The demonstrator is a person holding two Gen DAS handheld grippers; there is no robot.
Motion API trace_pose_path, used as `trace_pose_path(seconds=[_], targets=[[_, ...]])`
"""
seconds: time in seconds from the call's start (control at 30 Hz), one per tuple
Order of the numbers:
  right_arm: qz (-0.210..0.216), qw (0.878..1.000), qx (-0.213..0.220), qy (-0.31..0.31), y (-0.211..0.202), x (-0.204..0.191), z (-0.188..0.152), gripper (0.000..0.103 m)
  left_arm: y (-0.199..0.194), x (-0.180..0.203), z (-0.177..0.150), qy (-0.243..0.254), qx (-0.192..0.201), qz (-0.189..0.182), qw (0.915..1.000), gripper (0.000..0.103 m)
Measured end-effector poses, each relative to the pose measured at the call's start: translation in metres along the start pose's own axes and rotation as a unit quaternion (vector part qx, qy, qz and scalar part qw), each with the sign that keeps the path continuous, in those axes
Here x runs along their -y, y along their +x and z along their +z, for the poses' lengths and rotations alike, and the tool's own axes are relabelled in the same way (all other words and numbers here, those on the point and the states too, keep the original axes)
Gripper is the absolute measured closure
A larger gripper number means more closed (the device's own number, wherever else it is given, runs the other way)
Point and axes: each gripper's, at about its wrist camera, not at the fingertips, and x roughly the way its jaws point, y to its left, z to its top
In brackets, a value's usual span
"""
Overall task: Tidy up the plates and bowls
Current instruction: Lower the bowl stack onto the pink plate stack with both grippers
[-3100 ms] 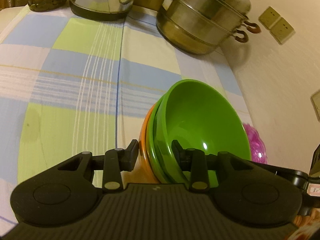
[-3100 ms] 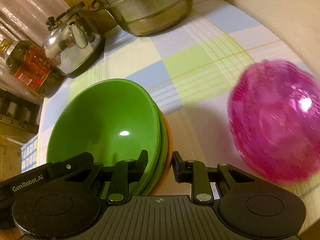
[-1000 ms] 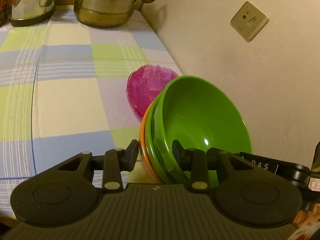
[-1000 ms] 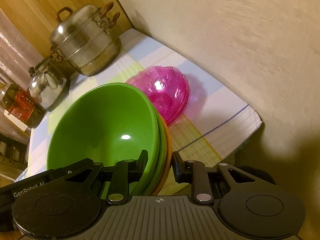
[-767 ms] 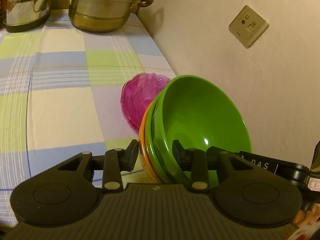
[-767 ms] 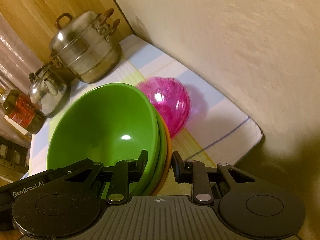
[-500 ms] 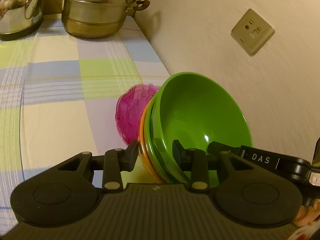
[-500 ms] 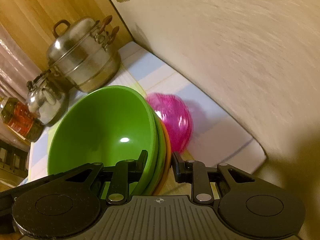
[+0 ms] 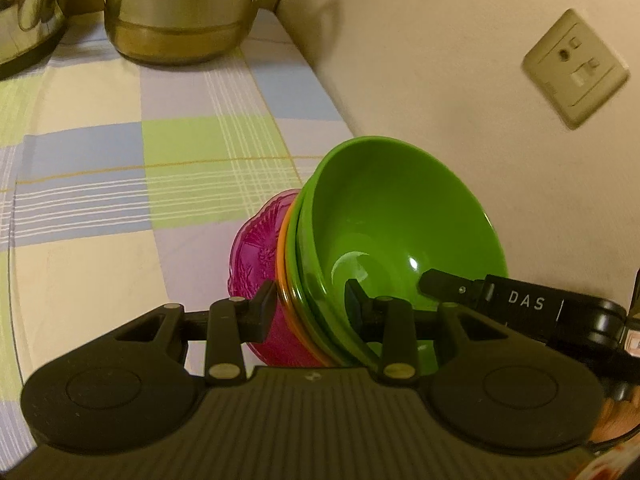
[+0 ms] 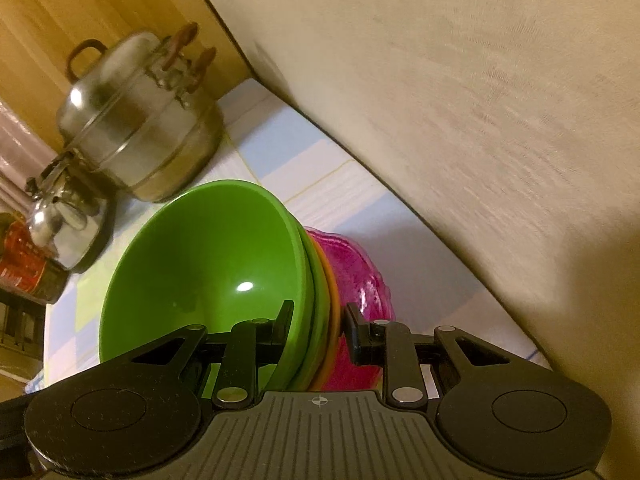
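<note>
— Which step is this?

— Carrying, I'd say. A nested stack of bowls, two green ones inside an orange one, is held up between both grippers and sits above the pink glass dish, which rests on the table near its right edge, beside the wall.

— How are the grippers holding it?

— The left gripper is closed part way on the stack's rim: one finger outside against the orange bowl, the other inside the top green bowl. The right gripper does the same on the opposite side of the rim, narrowly closed, with its inner finger in the green bowl and its outer one against the orange. In the left view the right gripper's finger shows reaching into the bowl from the right.

— Is the stack touching the pink dish?

— I can't tell. The stack hides much of the dish in both views, and it tilts towards the cameras.

— What does the next move call for?

— Probably lowering the stack into the dish, if nesting is the aim. That needs both hands to come down together, level the stack, centre it over the dish, then let go only once it sits. The dish lies close to the table's edge, so a sideways nudge could push it off.

— And the pot and kettle?

— Well apart, at the far end of the table.
</note>
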Motion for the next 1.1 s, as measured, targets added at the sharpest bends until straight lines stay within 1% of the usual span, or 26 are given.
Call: trace_pose_path(seconds=[0.13,0.23,0.3,0.63,0.93,1.03,1.1], targets=[[-0.003,1.000,-0.012,0.010,0.016,0.007,0.003,0.077,0.016,-0.002,-0.001,0.001,-0.011,0.004,0.9999,0.070],[-0.005,1.000,-0.016,0.013,0.024,0.011,0.002,0.077,0.024,-0.005,-0.001,0.001,-0.012,0.006,0.9999,0.070],[-0.002,1.000,-0.013,0.009,0.027,0.011,0.003,0.077,0.024,-0.007,-0.001,0.001,-0.004,0.005,1.0000,0.070],[0.002,1.000,-0.016,-0.002,0.032,0.008,0.002,0.077,0.028,-0.011,0.002,-0.003,0.007,0.004,1.0000,0.070],[0.005,1.000,-0.012,0.006,0.031,0.009,0.000,0.077,0.024,-0.011,0.000,0.000,0.008,-0.002,1.0000,0.070],[0.002,1.000,-0.009,0.002,0.030,0.008,-0.001,0.072,0.024,-0.012,-0.001,-0.004,0.010,-0.004,0.9999,0.070],[0.000,1.000,-0.004,0.001,0.029,0.008,-0.002,0.061,0.024,-0.012,-0.001,-0.004,0.010,-0.004,0.9999,0.069]])
